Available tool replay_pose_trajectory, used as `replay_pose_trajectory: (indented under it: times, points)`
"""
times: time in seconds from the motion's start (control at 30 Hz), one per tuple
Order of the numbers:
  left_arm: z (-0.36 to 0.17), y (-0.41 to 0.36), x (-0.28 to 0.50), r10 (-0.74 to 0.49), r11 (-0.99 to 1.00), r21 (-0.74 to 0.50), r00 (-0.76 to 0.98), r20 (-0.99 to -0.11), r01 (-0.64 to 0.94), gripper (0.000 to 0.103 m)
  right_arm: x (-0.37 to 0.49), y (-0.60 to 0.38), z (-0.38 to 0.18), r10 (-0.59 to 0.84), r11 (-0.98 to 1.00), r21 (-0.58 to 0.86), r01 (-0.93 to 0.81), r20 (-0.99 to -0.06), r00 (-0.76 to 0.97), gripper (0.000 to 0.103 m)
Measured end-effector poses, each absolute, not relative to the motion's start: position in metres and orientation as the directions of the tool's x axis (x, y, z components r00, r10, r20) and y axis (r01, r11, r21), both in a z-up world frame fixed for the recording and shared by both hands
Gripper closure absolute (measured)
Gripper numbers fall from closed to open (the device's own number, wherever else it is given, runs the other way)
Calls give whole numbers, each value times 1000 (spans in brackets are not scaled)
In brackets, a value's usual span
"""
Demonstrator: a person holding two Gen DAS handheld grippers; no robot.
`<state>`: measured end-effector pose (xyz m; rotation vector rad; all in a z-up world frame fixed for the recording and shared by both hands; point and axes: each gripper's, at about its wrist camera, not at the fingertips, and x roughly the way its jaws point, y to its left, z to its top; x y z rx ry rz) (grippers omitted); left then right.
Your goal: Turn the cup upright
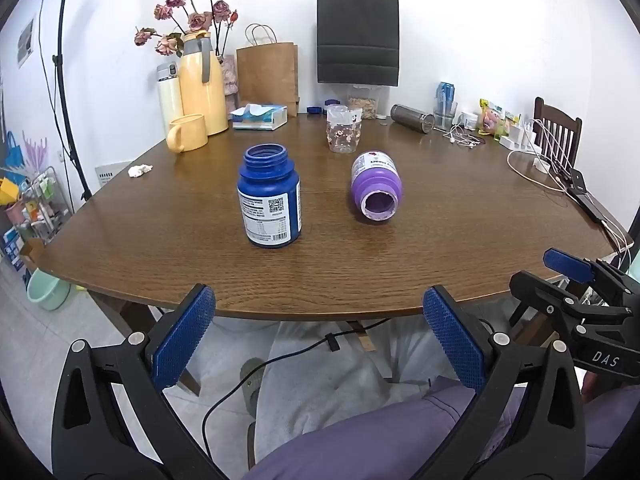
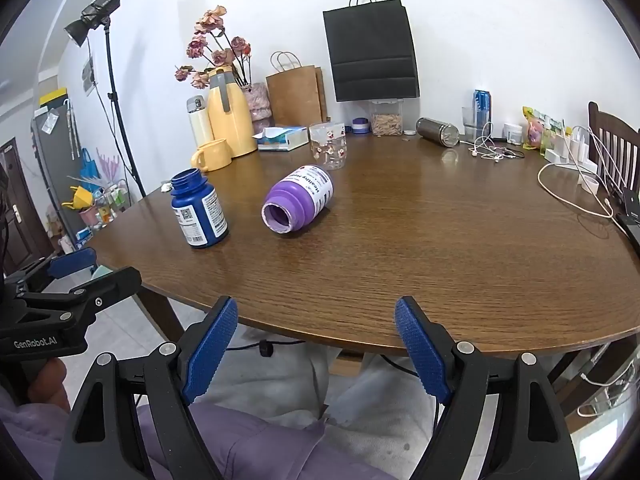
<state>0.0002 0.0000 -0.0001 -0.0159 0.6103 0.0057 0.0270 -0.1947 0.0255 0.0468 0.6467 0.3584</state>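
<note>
**Purple bottle on its side, both tongs spread and waiting**

Nearest to us, the left tongs [image 1: 319,334] and the right tongs [image 2: 316,344] hang at the near edge of the table [image 2: 440,264], each with its blue pads spread wide and nothing between them. Further in, the blue bottle [image 1: 269,196] already stands upright with its mouth open. Just beside it, not touching, the purple bottle [image 2: 298,199] lies on its side with its open mouth turned toward us; we take it as the thing to right. We judge it light, empty, stiff plastic, smooth and round, so likely to roll. We would close across the labelled belly, not the narrow ribbed neck. Beyond stands a clear cup [image 1: 344,129], upright.
</note>
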Motion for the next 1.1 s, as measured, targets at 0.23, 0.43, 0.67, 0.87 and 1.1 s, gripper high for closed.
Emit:
replay_pose_trajectory:
  times: [0.23,0.43,0.67,0.87,1.1]
  points:
    - [0,0,0,2,1000,-13,821,-570,-11,0,27,-195,25,344,937,159,-311,-581,738,18]
    - [0,0,0,0,1000,-14,821,-572,-10,0,27,-194,26,344,937,159,-311,-581,738,18]
    - [0,0,0,1,1000,-13,821,-572,-10,0,27,-194,27,344,937,160,-311,-582,737,18]
    - [-4,0,1,3,1000,-17,818,-576,-16,0,27,-194,26,345,936,160,-312,-582,736,18]
    - [-2,0,0,1,1000,-18,817,-577,-15,0,26,-194,26,344,937,160,-312,-583,736,18]
